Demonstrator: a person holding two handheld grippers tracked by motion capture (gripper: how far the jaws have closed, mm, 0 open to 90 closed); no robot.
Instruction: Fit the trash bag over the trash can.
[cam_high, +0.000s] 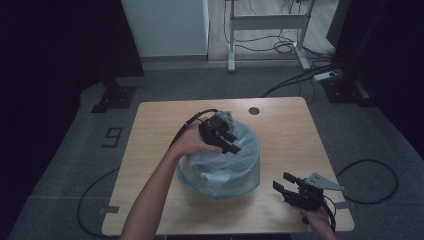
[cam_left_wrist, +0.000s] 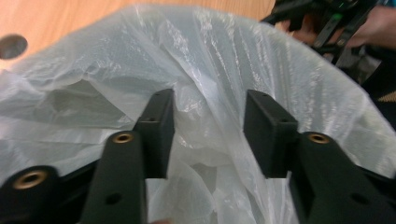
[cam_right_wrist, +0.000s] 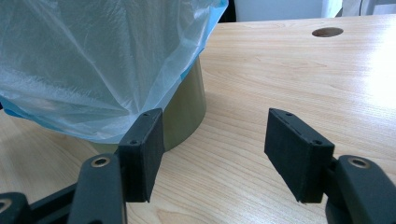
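Note:
A round bin (cam_right_wrist: 187, 112) with an olive wall stands in the middle of the wooden table (cam_high: 285, 130). A thin translucent bluish bag (cam_high: 225, 165) lines it and hangs over its rim. My left gripper (cam_high: 232, 144) hovers over the bin's far rim, held from above by a hand. In the left gripper view the left gripper (cam_left_wrist: 208, 135) is open, with a loose fold of the bag (cam_left_wrist: 224, 56) running between its jaws and no pad pressing on it. My right gripper (cam_high: 282, 181) rests low near the table's front right, open and holding nothing; the right gripper (cam_right_wrist: 215, 144) points at the bin's base and the bag (cam_right_wrist: 84, 60).
A round cable hole (cam_high: 254, 110) sits near the table's far edge. On the floor behind are a white desk frame (cam_high: 265, 22), a power strip (cam_high: 325, 76) with cables, and a black stand foot (cam_high: 114, 95). Bare tabletop lies right of the bin.

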